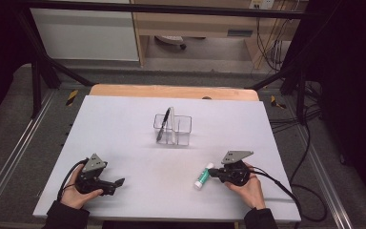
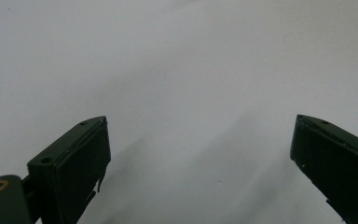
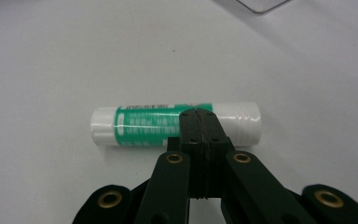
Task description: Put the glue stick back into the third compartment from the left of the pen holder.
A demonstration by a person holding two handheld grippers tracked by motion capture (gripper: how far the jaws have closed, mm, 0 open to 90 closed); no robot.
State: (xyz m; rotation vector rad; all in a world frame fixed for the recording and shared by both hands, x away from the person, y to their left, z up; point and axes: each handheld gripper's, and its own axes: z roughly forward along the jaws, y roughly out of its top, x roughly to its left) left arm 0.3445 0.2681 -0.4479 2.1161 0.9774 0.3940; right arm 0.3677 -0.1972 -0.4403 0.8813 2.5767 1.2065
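A white glue stick (image 3: 175, 125) with a green label lies flat on the white tabletop (image 1: 138, 138), in its near right part, one end pointing toward the near edge and the other toward the right gripper (image 1: 213, 172). In the right gripper view the stick lies crosswise just past the fingers (image 3: 189, 127), which are pressed together with nothing between them; their tips overlap the stick's side, though whether they touch it I cannot tell. A hand (image 1: 248, 187) holds that gripper from the near right. Farther away, near the middle of the tabletop, stands a clear plastic organizer (image 1: 173, 129) with several compartments; a black pen (image 1: 163, 123) leans upright in its left compartment. At the near left, well apart from the stick, the left gripper (image 1: 119, 182) rests low over the tabletop, its fingers (image 2: 74, 158) spread wide over bare white surface.
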